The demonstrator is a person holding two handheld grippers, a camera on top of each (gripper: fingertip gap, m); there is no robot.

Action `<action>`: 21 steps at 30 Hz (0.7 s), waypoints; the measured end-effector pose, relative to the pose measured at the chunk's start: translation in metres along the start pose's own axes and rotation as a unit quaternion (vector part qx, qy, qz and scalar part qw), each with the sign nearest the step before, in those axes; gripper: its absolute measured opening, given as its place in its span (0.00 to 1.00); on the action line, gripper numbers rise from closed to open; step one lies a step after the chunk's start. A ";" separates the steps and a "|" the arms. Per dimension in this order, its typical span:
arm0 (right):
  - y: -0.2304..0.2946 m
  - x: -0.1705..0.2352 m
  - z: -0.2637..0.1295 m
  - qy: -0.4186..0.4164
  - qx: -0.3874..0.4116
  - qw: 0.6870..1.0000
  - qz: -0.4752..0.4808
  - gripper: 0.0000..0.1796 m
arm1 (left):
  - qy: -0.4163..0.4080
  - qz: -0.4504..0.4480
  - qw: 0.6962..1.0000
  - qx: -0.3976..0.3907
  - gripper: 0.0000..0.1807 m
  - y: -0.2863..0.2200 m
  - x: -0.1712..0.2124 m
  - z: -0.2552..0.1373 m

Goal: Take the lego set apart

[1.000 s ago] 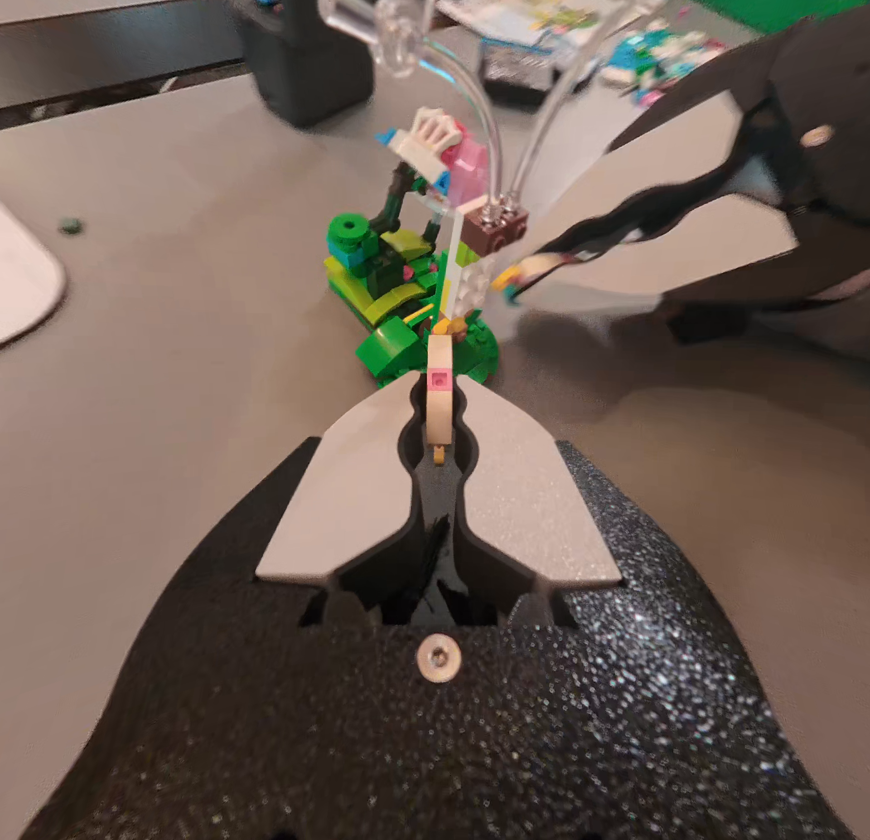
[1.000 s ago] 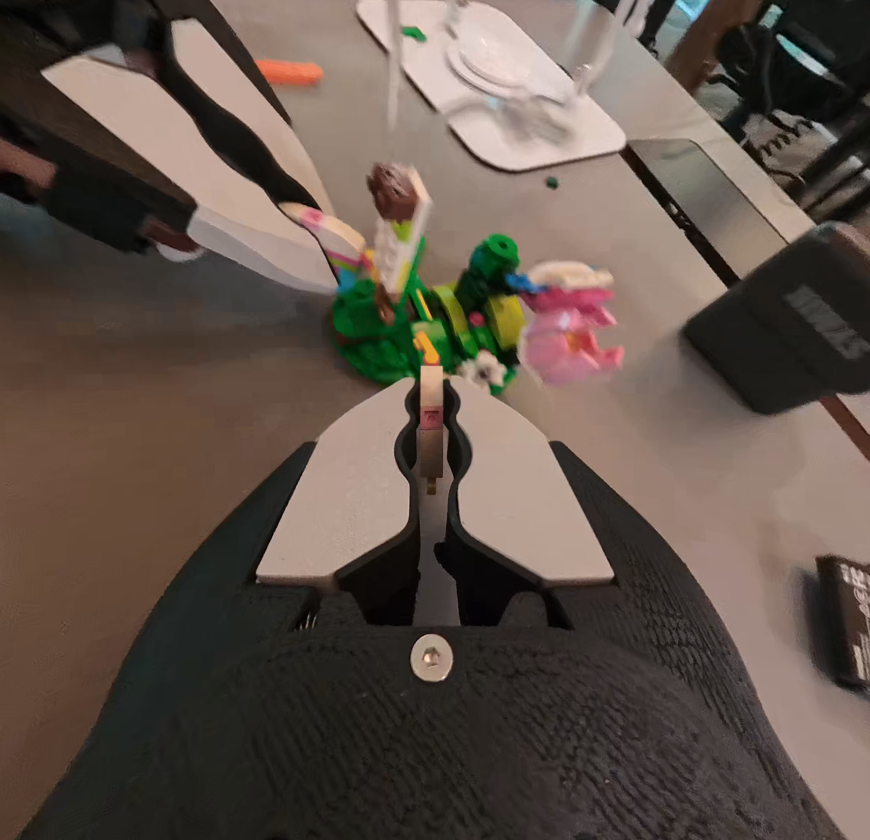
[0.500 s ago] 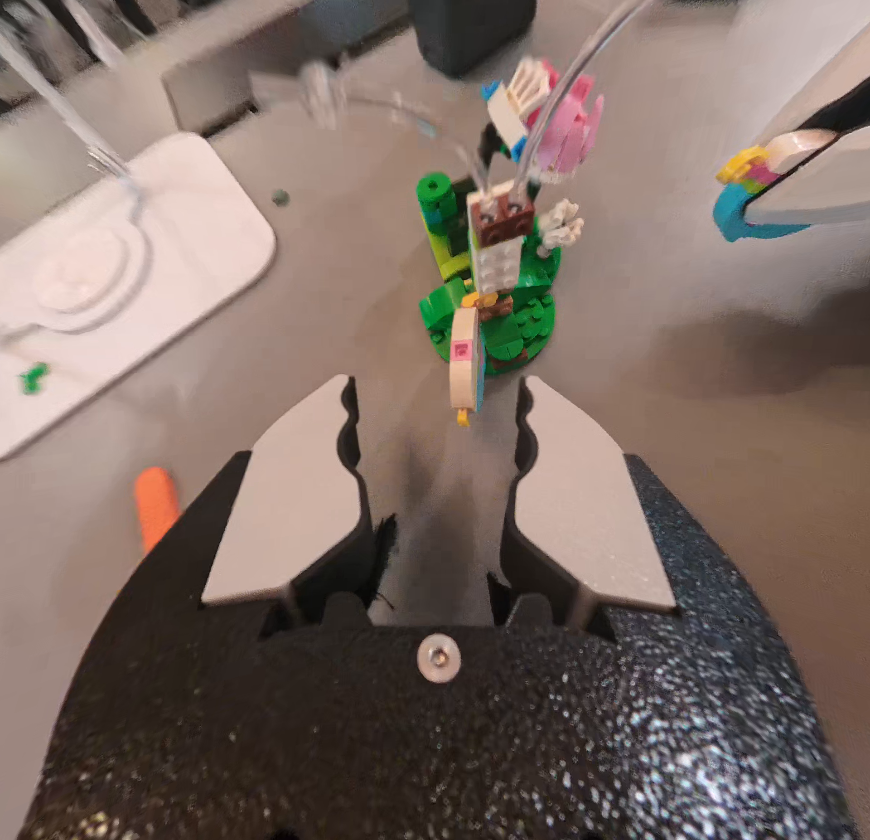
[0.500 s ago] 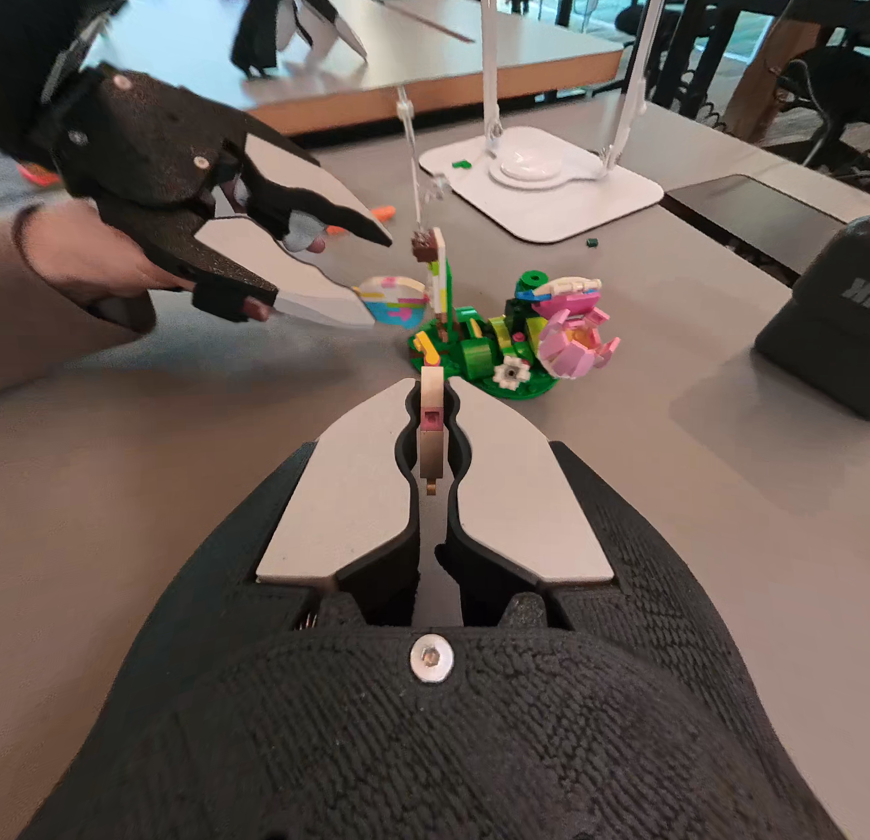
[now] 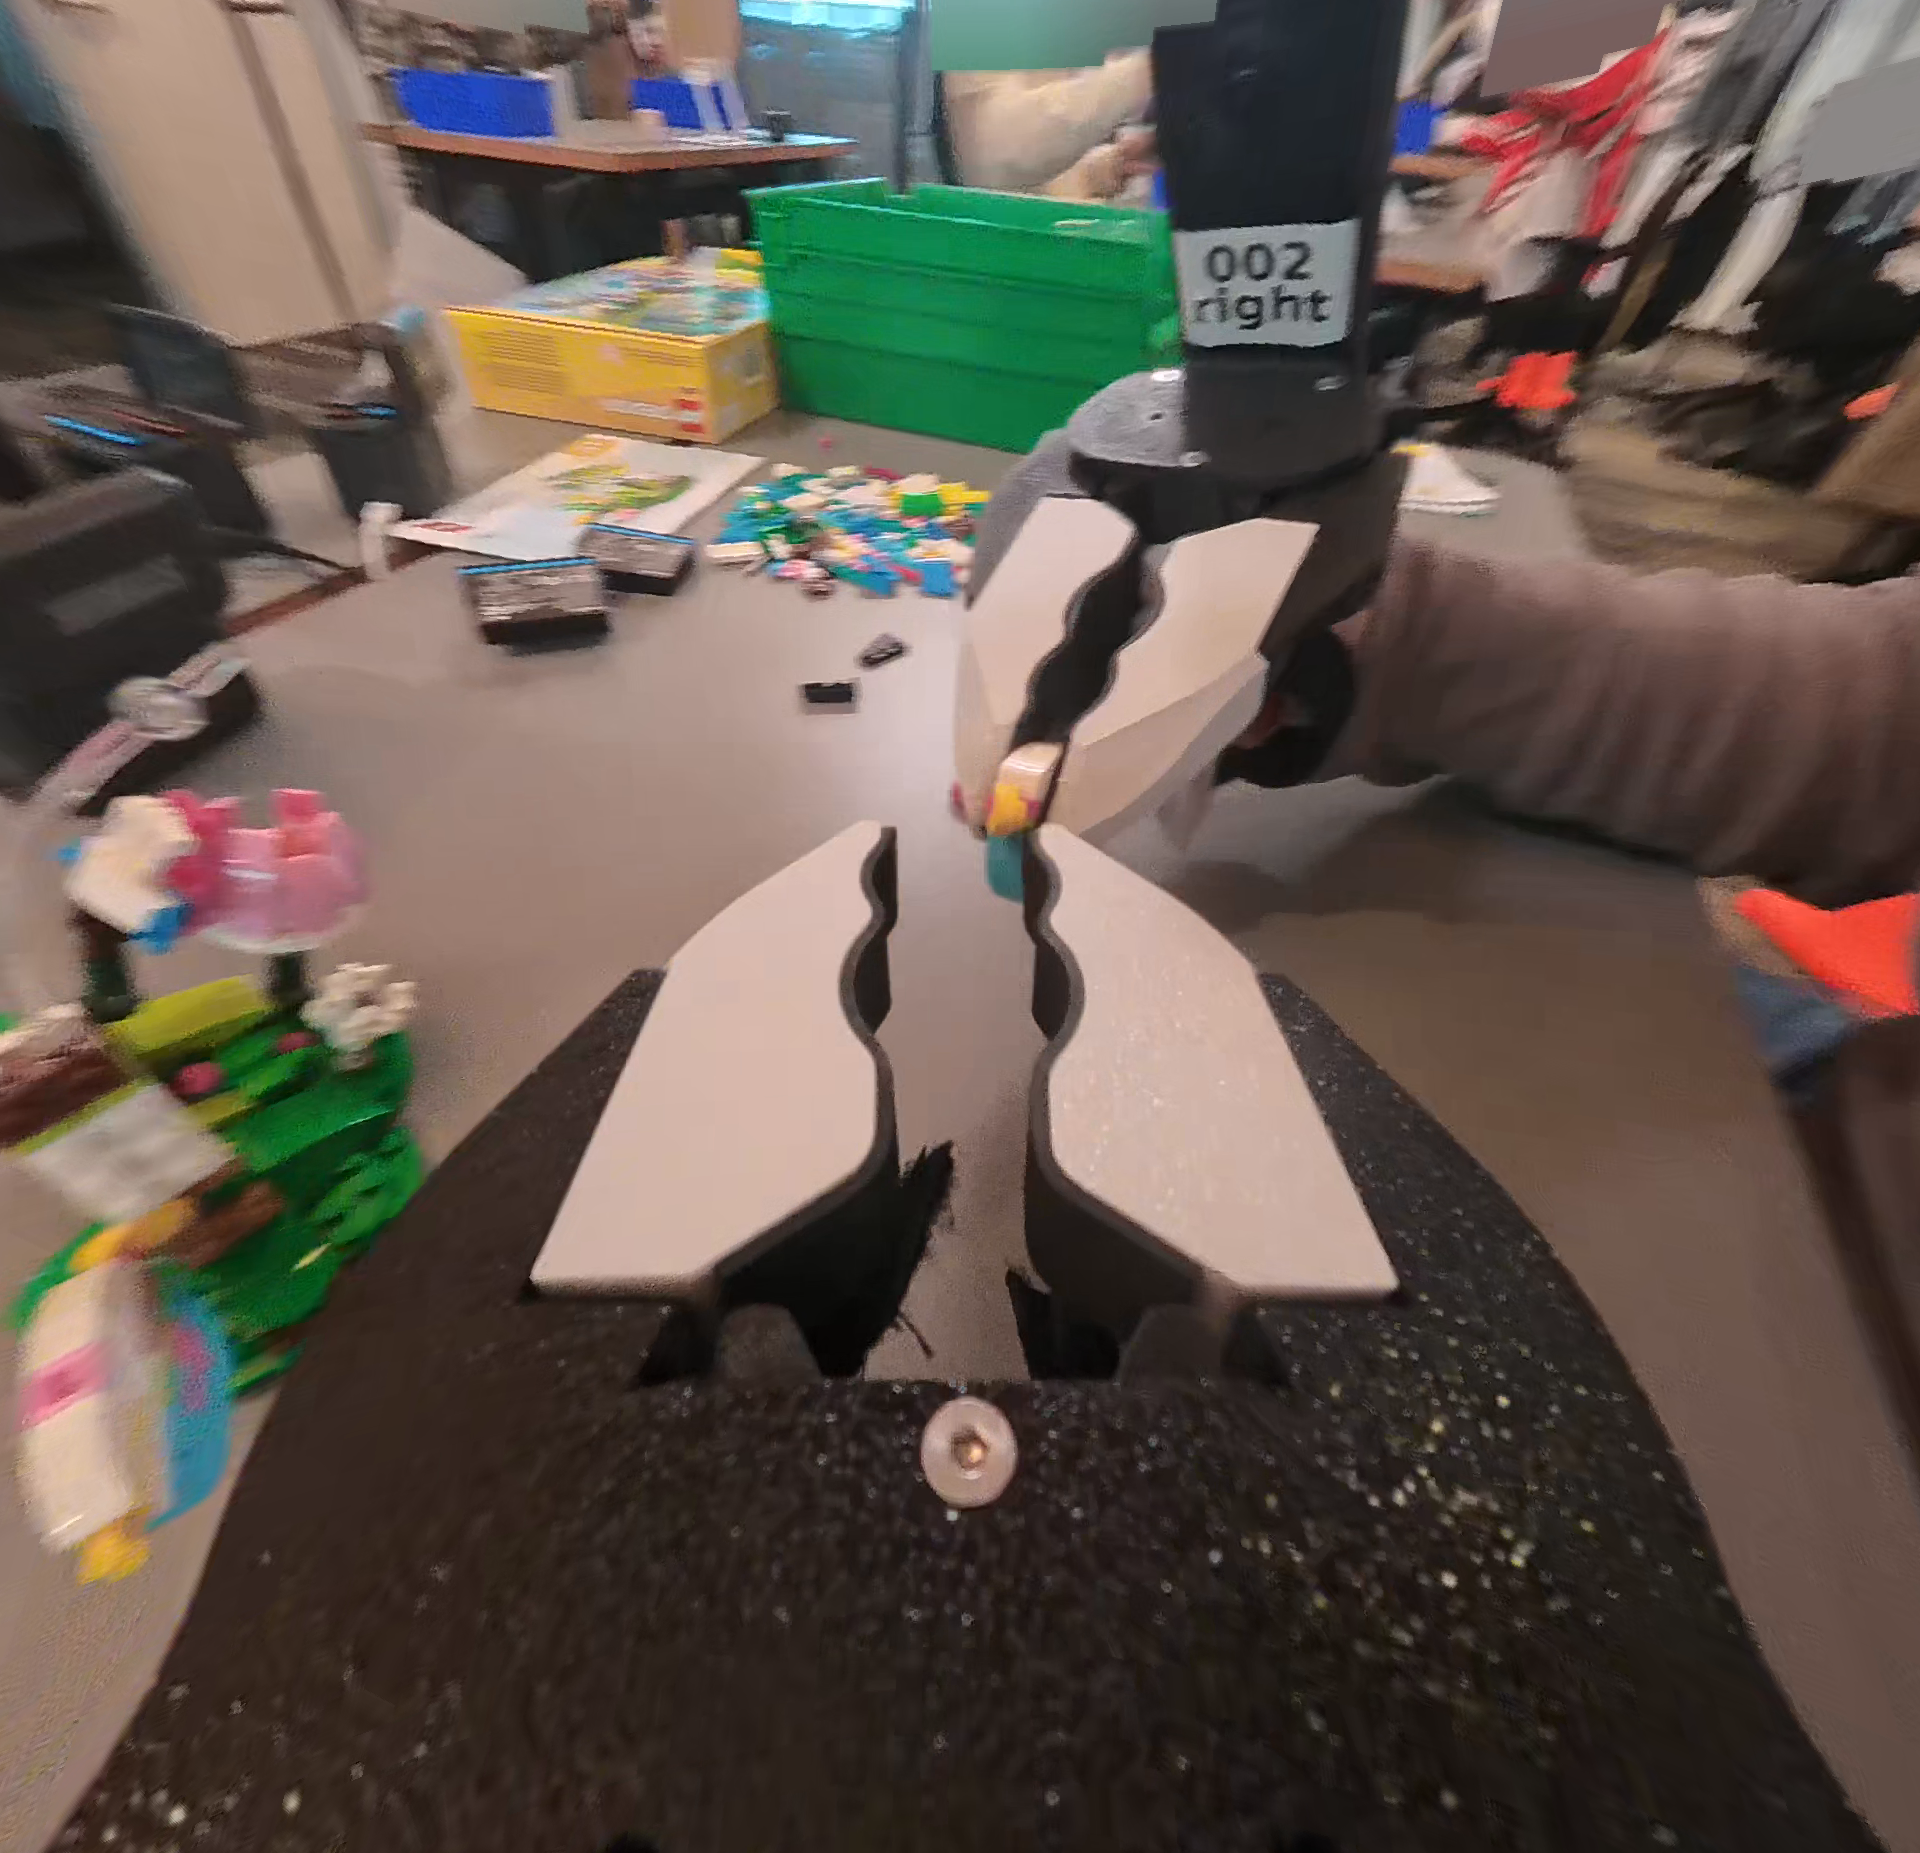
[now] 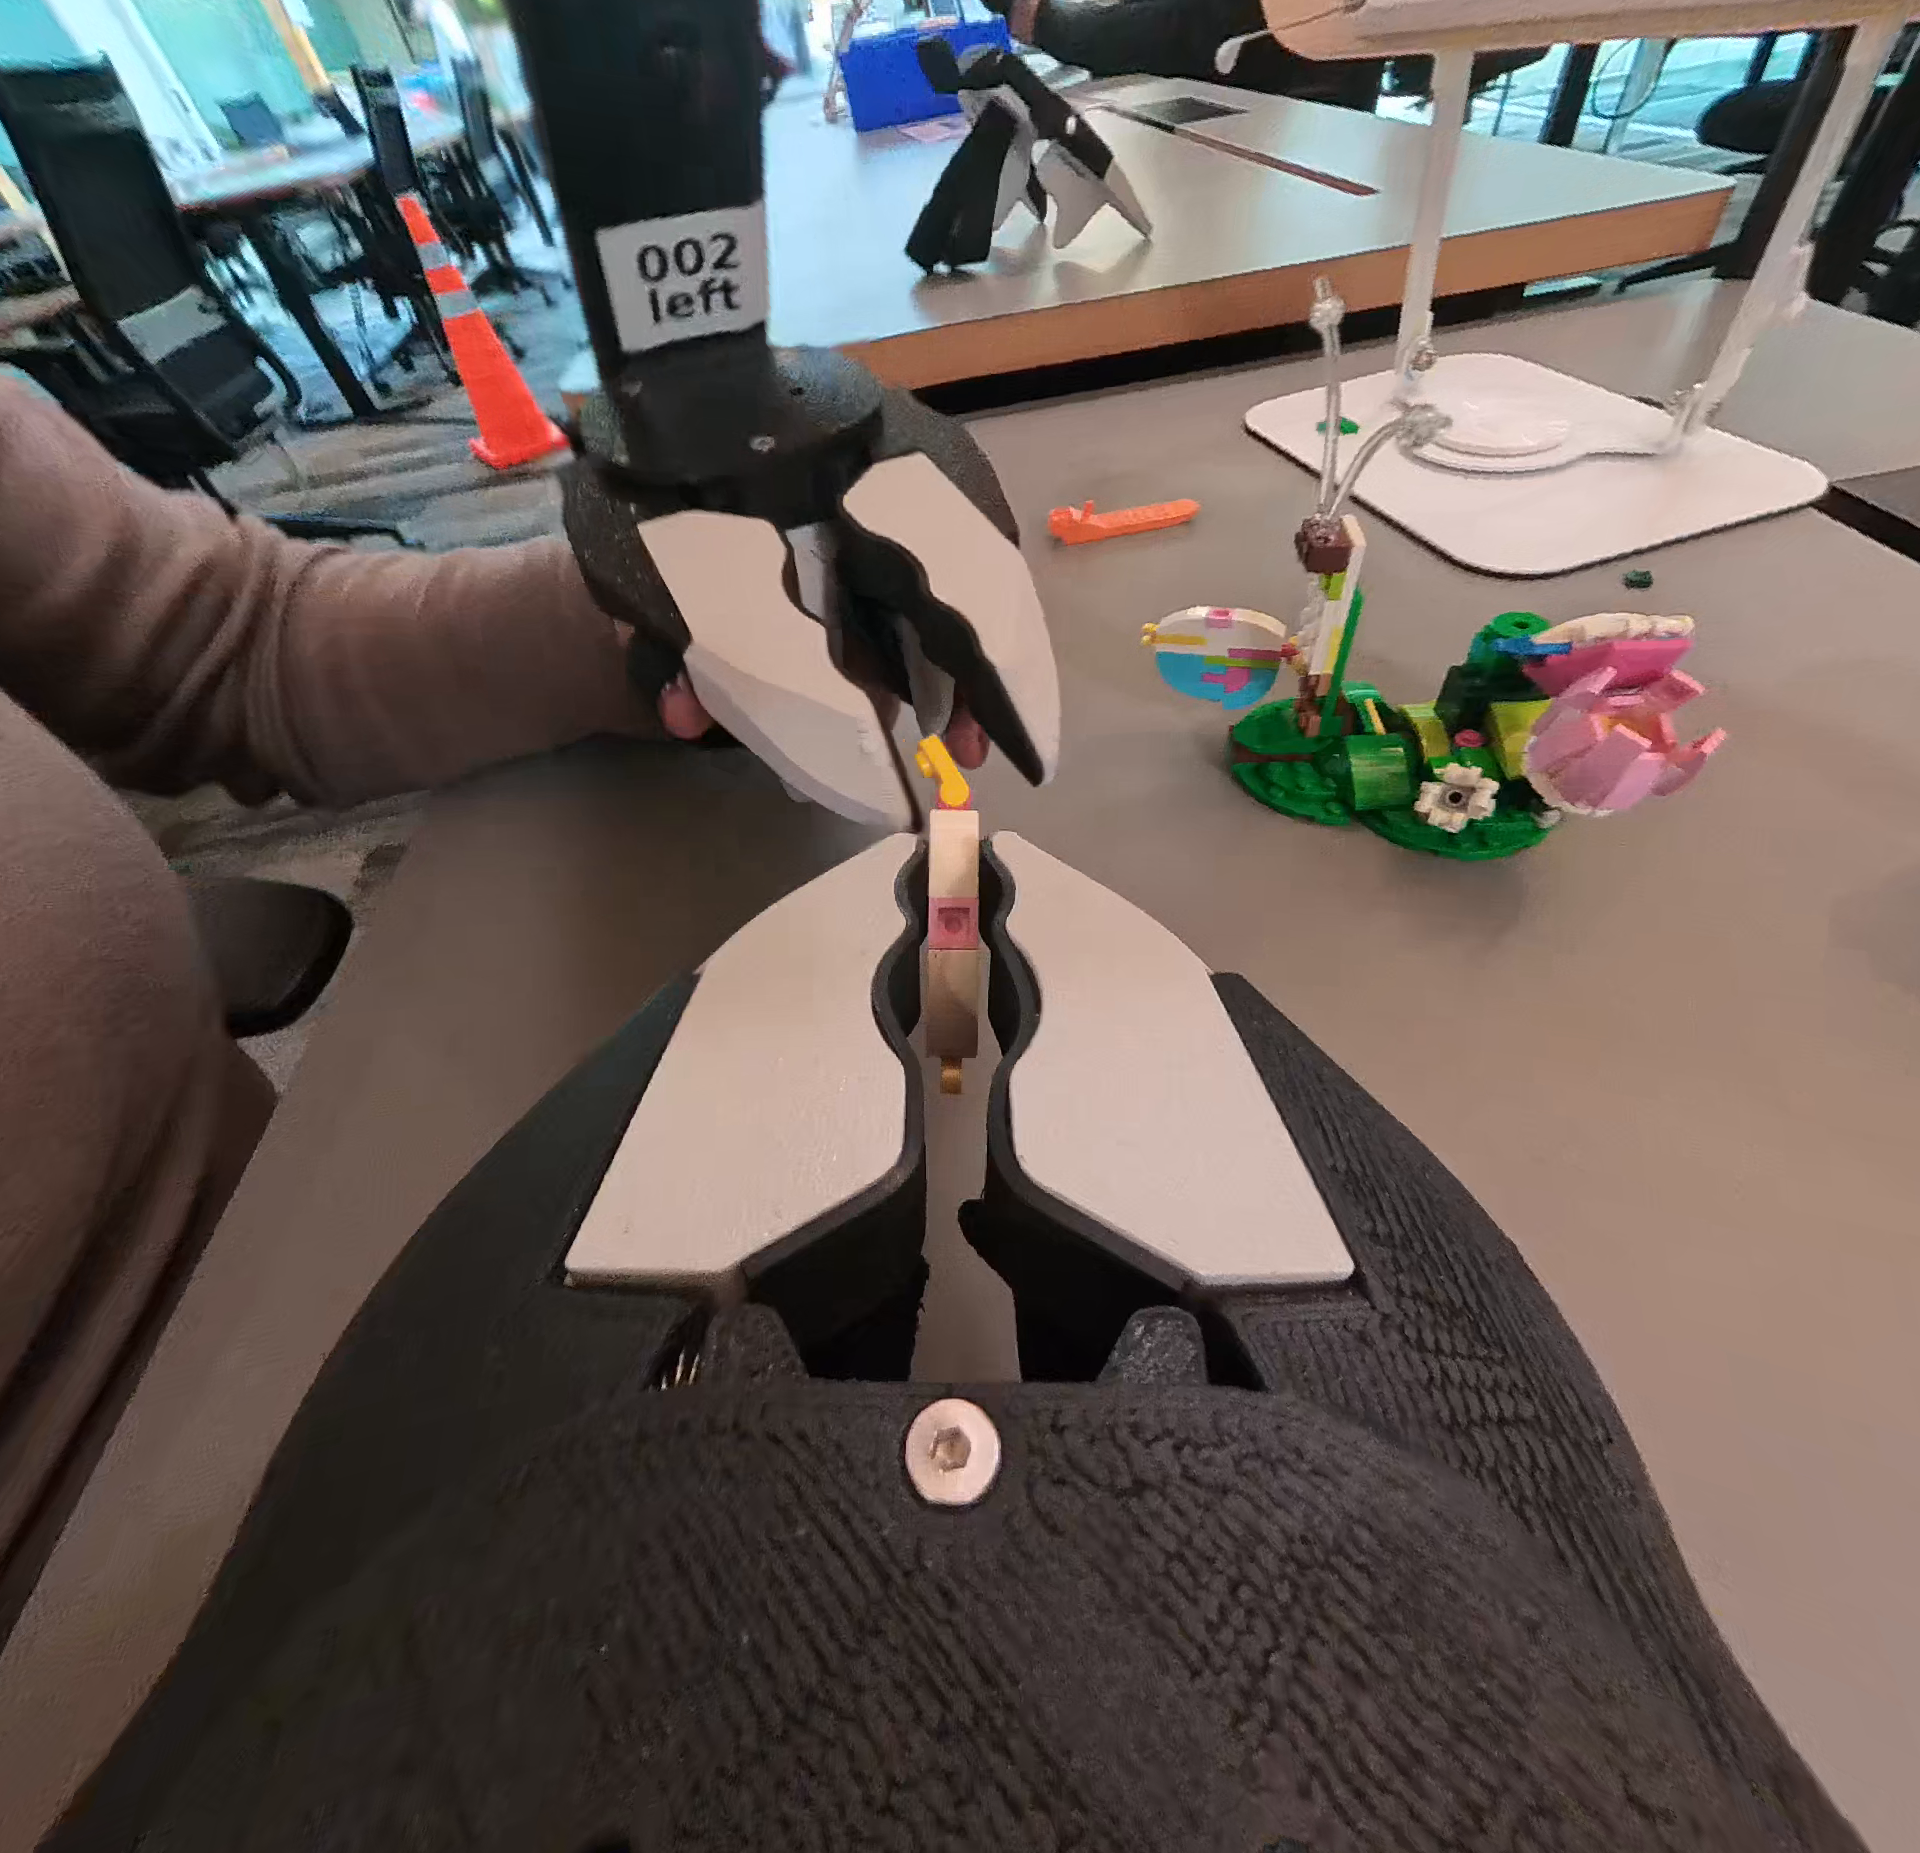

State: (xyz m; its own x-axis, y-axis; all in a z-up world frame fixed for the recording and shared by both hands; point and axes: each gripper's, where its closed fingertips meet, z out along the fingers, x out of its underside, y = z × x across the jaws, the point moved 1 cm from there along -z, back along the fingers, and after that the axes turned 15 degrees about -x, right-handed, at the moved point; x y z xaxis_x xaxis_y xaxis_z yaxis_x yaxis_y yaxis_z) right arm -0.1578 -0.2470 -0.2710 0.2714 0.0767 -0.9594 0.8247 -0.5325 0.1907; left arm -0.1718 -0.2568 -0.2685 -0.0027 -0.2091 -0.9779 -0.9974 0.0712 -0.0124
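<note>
Left gripper (image 5: pixel 956 858) swung toward wing (image 6: pixel 953 930).

Open-plan office or lab workspace, grey worktop (image 6: pixel 1558 972), rows of desks (image 6: pixel 1299 234) and black chairs (image 6: pixel 156 276), orange traffic cone (image 6: pixel 478 349), stacked green crates (image 5: pixel 956 317), spare tongs (image 6: pixel 1023 182) standing on a neighbouring desk.

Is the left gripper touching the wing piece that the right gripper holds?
Cannot tell. The right wrist view shows the left gripper open around the wing piece's yellow tip, but neither view plainly shows contact or a gap.
</note>
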 end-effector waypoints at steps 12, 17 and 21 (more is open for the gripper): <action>0.021 0.016 0.000 0.068 -0.029 0.994 -0.076 0.04 | 0.012 -0.017 0.993 0.119 0.03 -0.028 0.010 -0.005; 0.025 0.009 -0.002 0.096 0.010 0.981 -0.167 0.04 | 0.008 -0.109 0.979 0.174 0.03 -0.033 0.003 -0.008; 0.023 0.008 -0.003 0.156 0.086 0.943 -0.281 0.04 | 0.012 -0.162 0.967 0.196 0.03 -0.031 0.003 -0.008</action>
State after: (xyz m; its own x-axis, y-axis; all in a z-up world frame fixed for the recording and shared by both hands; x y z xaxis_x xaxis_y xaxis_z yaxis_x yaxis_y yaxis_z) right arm -0.1354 -0.2557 -0.2740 -0.0299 0.6177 -0.7858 0.7961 -0.4606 -0.3924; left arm -0.1411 -0.2673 -0.2694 0.2991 -0.3053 -0.9041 -0.8420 0.3614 -0.4006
